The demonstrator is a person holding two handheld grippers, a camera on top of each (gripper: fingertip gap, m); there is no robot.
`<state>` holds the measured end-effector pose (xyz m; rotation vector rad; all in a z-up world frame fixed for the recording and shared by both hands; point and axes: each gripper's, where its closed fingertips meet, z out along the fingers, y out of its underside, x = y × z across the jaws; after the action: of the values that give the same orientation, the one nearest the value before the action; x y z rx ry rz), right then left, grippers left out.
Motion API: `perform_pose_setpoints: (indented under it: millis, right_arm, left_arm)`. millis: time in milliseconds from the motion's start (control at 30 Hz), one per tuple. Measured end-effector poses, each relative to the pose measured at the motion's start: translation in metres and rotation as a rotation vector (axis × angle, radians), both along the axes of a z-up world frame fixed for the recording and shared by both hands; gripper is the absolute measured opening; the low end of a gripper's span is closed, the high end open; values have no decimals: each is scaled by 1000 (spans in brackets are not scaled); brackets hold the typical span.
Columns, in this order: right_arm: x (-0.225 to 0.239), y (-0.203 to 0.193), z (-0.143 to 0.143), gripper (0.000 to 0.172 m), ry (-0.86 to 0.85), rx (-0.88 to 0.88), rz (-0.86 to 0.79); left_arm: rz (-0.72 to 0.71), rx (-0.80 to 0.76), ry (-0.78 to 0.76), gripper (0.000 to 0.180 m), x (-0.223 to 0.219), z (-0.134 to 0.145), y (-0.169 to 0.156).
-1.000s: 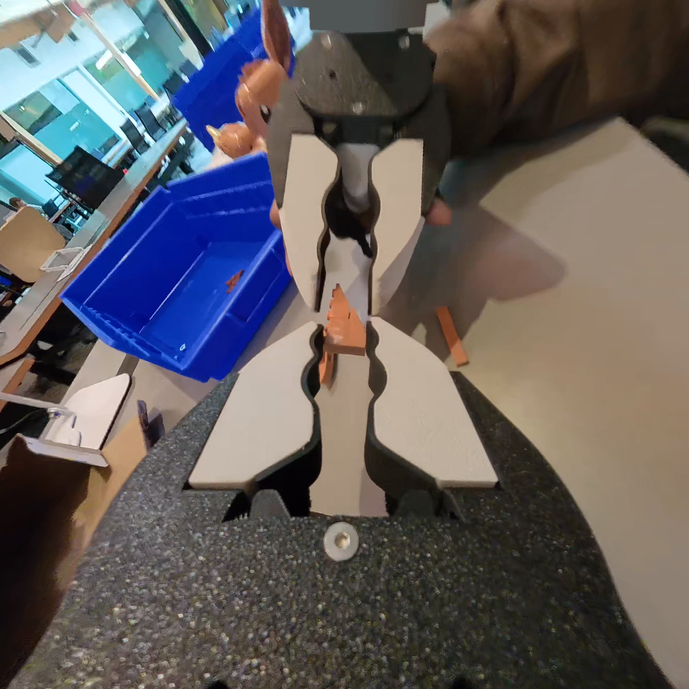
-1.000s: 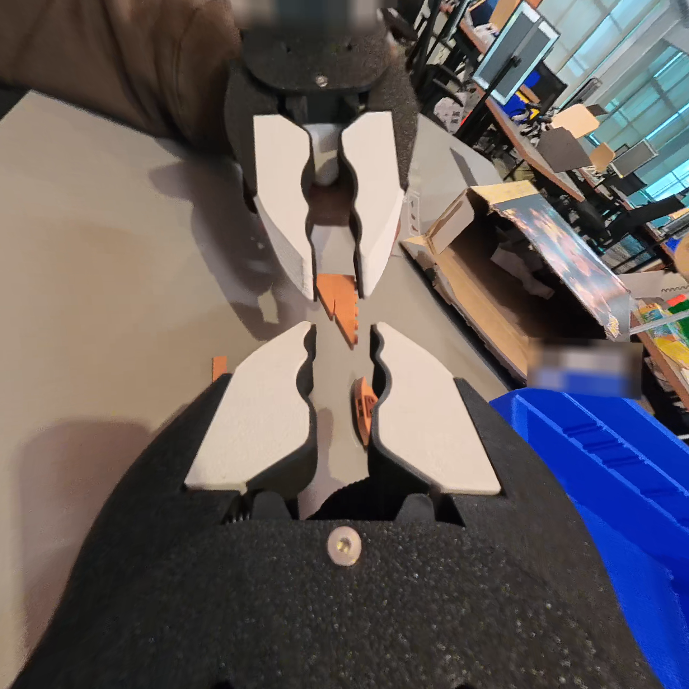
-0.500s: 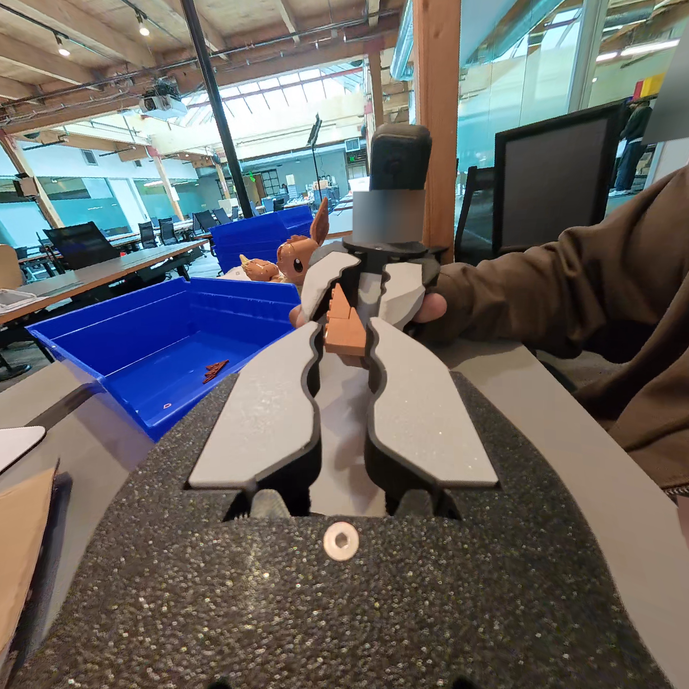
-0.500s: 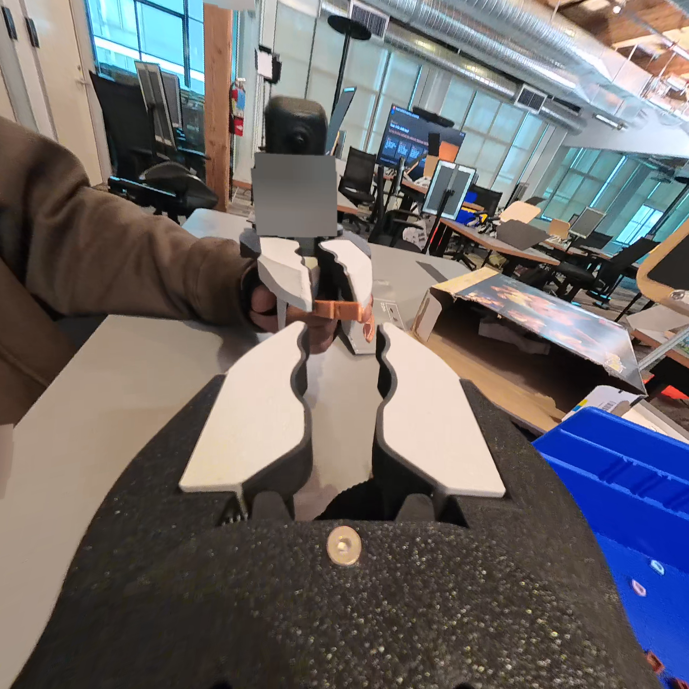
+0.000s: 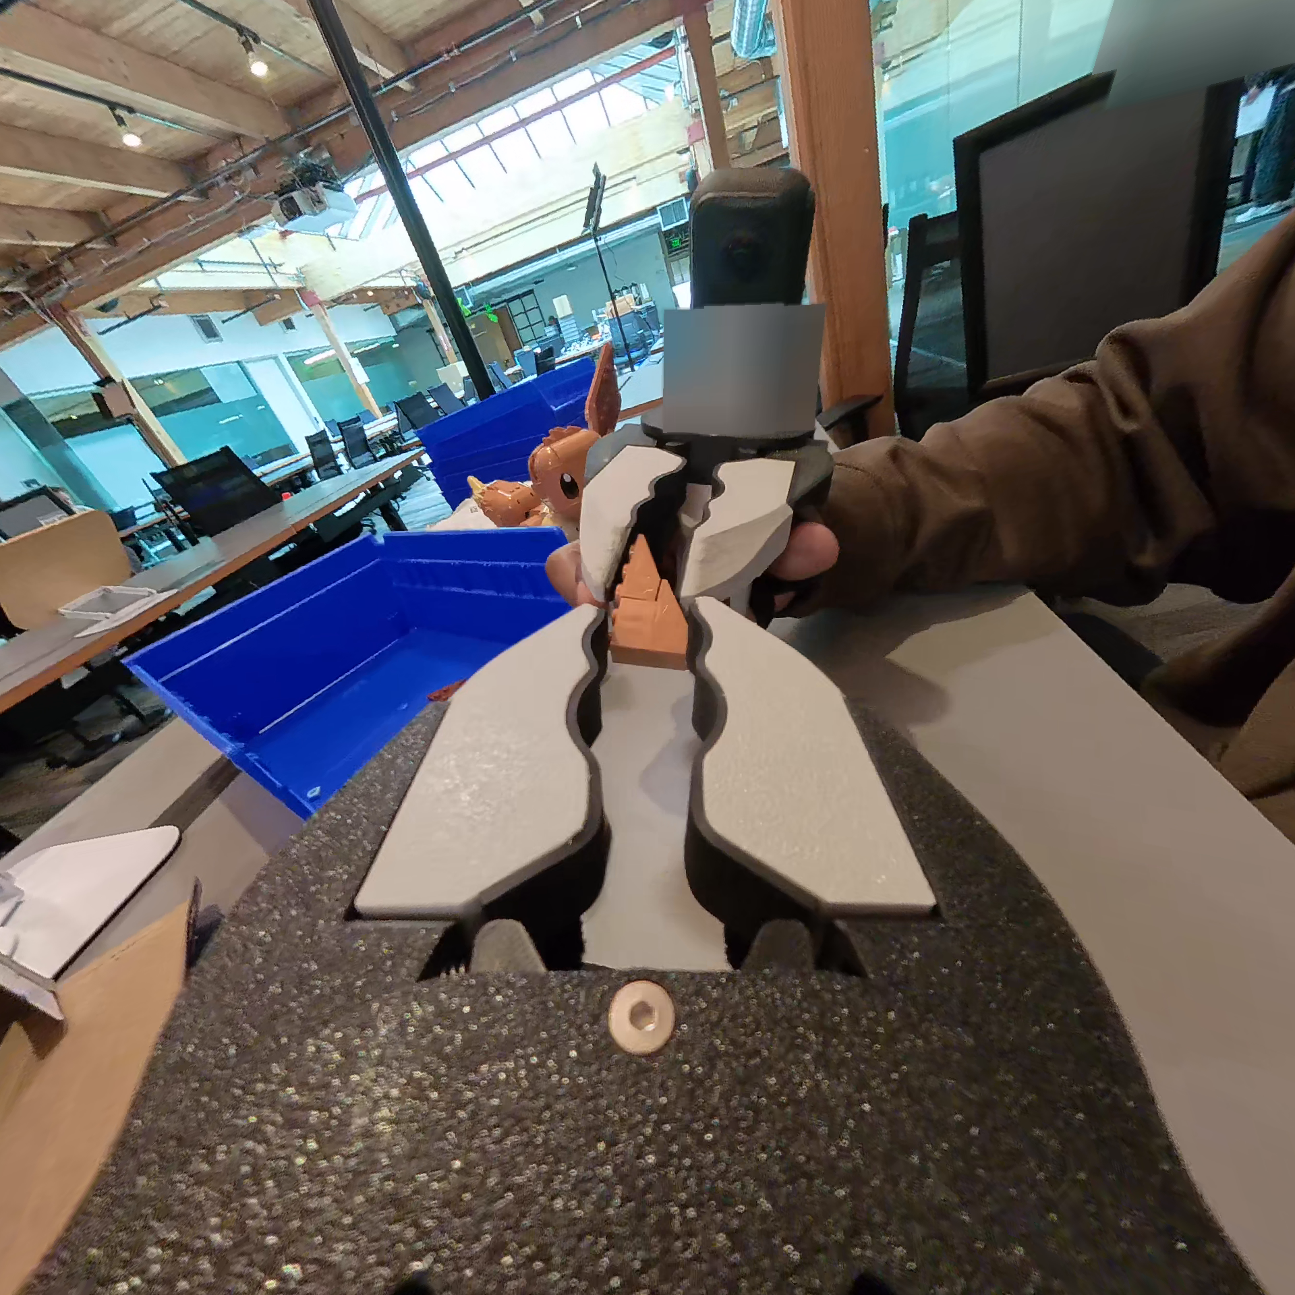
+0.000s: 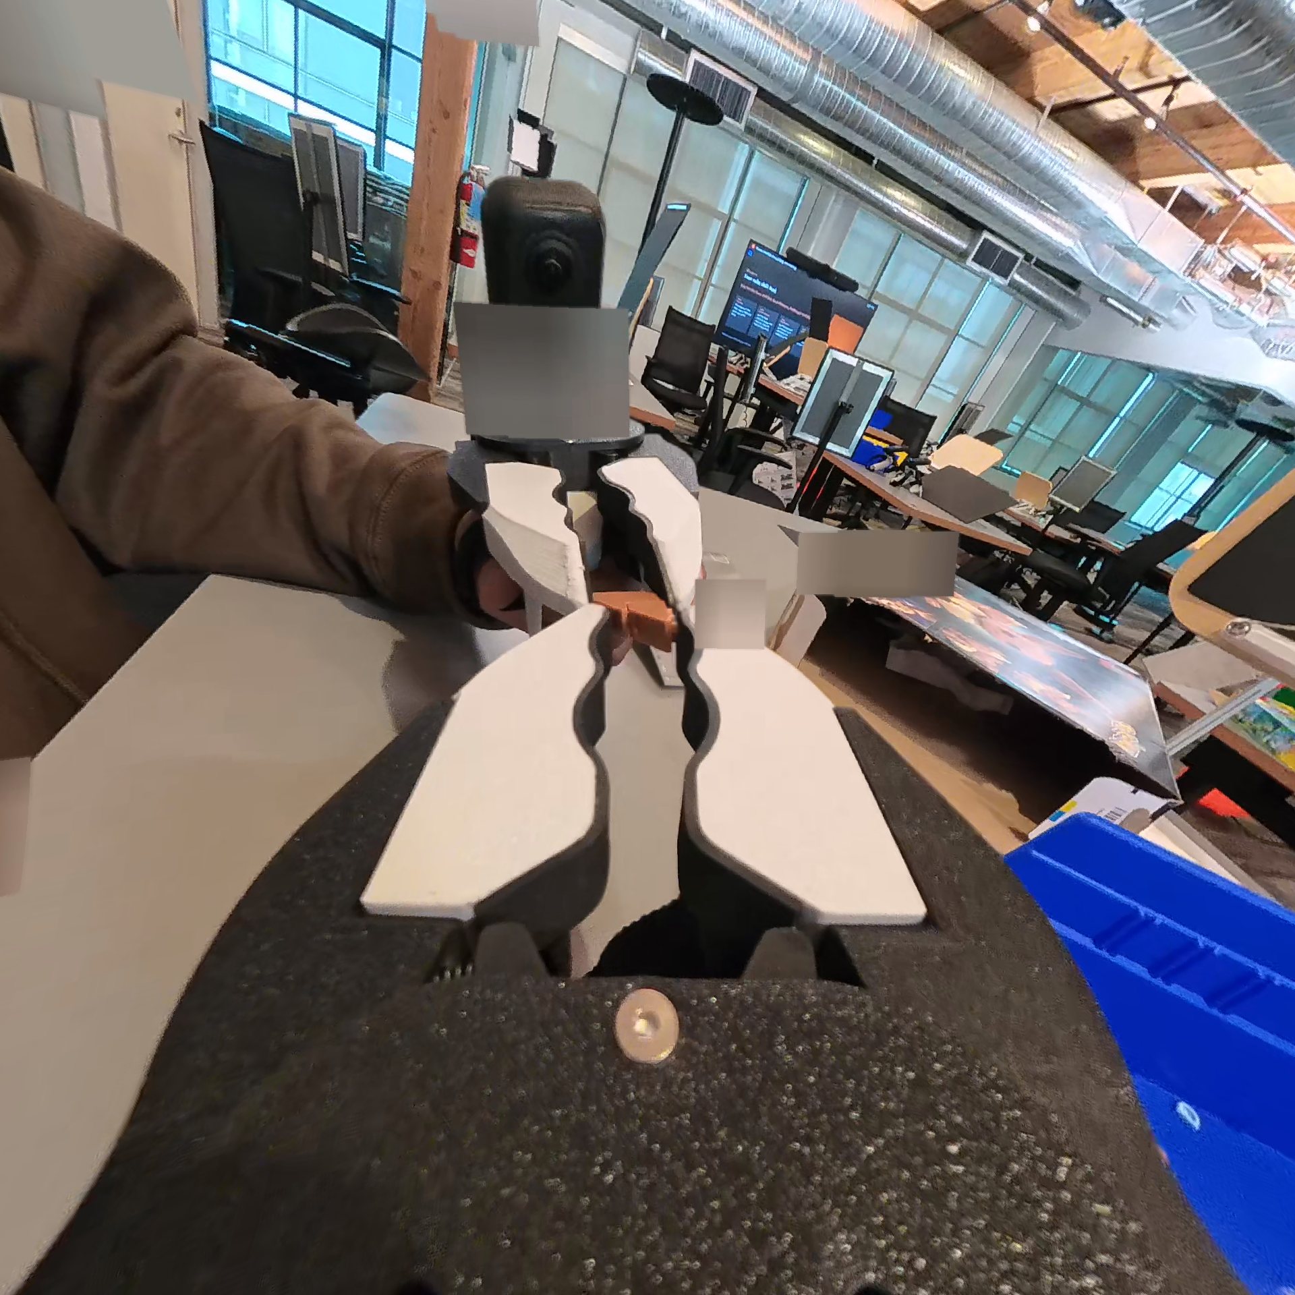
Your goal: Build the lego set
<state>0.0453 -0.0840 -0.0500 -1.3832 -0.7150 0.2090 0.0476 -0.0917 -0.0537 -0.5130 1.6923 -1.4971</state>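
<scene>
My left gripper (image 5: 646, 611) is shut on a small orange-brown stepped brick piece (image 5: 648, 631) and holds it up above the grey table (image 5: 1051, 771). My right gripper (image 5: 646, 592) faces it from the far side, and its fingers close around the pointed end of the same piece. In the right wrist view the piece (image 6: 641, 620) spans the tips of my right gripper (image 6: 645, 627), both pads against it. The left gripper (image 6: 631, 599) grips its far end there. A hand in a brown sleeve (image 5: 1051, 490) holds each gripper.
A blue bin (image 5: 315, 666) with a small brown piece inside stands left of the left gripper; it also shows in the right wrist view (image 6: 1191, 981). A brown brick-built toy animal (image 5: 560, 476) stands behind it. An open cardboard box (image 6: 981, 666) lies at the table's right.
Both grippers rose from pointing down at the table to level, tips facing. The left kept hold of the piece. The right jaws opened wider, then closed on the piece's other end.
</scene>
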Motion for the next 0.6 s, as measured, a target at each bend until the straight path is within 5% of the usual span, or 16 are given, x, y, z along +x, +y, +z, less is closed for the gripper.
perform_pose_setpoints:
  millis: [600]
  right_arm:
    - [-13, -19, 2, 14, -21, -33, 140]
  left_arm:
    - [-50, 110, -53, 21, -11, 2, -20]
